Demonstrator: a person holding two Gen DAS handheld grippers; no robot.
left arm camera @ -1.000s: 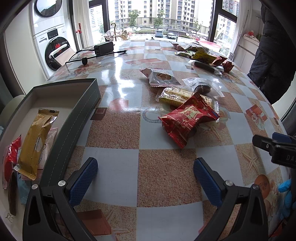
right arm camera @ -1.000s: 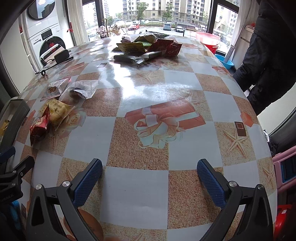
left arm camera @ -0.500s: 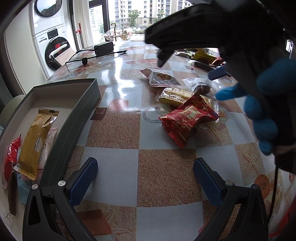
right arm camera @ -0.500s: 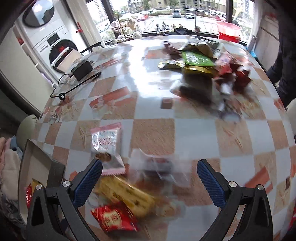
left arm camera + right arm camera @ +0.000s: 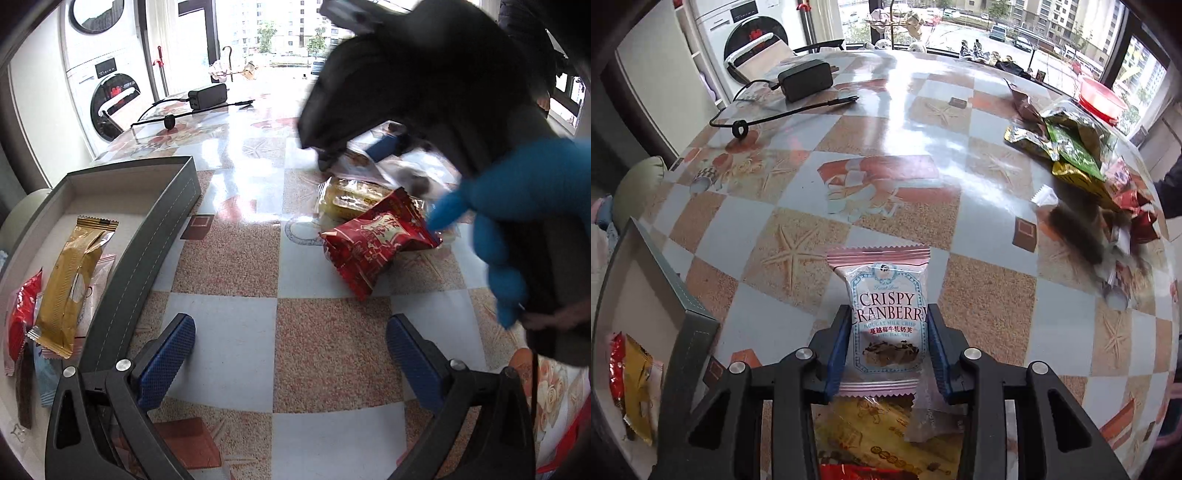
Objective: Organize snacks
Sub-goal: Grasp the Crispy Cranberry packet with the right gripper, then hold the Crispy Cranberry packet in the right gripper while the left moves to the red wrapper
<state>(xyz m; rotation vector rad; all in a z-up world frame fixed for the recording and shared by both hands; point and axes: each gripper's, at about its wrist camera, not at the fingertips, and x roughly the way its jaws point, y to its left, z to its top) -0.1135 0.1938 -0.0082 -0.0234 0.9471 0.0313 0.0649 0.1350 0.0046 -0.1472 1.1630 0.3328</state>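
Risk first: right gripper (image 5: 888, 345) is clamped on the pink cranberry nougat packet (image 5: 886, 321) across its width, w/ the blue pads (image 5: 839, 354) pinching the sides of a puffy, slick wrapper, so it could squirt out or twist if the squeeze slackens on the way to the box (image 5: 696, 332) at lower left of the right wrist frame. Packet prob. crushes easily too; hard squeeze may crack the nougat. Yellow packet (image 5: 871, 432) and a clear wrapper sit right under the jaws at bottom centre, so a low carry could drag them along. Box wall stands proud of the table (image 5: 923, 122); approach too low and the packet's crimped edge may catch the rim. Left gripper (image 5: 290, 354) is spread wide w/ nothing between its fingers, low in the left wrist frame just beside the box, so the two tools could bump if the right one swings in there. Hard to see: in the left wrist view the right tool and a blue-gloved hand (image 5: 517, 221) block the upper right, hiding most of the pile behind the red packet (image 5: 376, 240); the nougat packet shows there only as a blur. Whether the packet is lifted off the table or touching it, can't tell. Far snack heap (image 5: 1082, 166) at right of the right wrist frame is motion-smeared, labels unreadable. Box contents are cut off at frame edge in both views.
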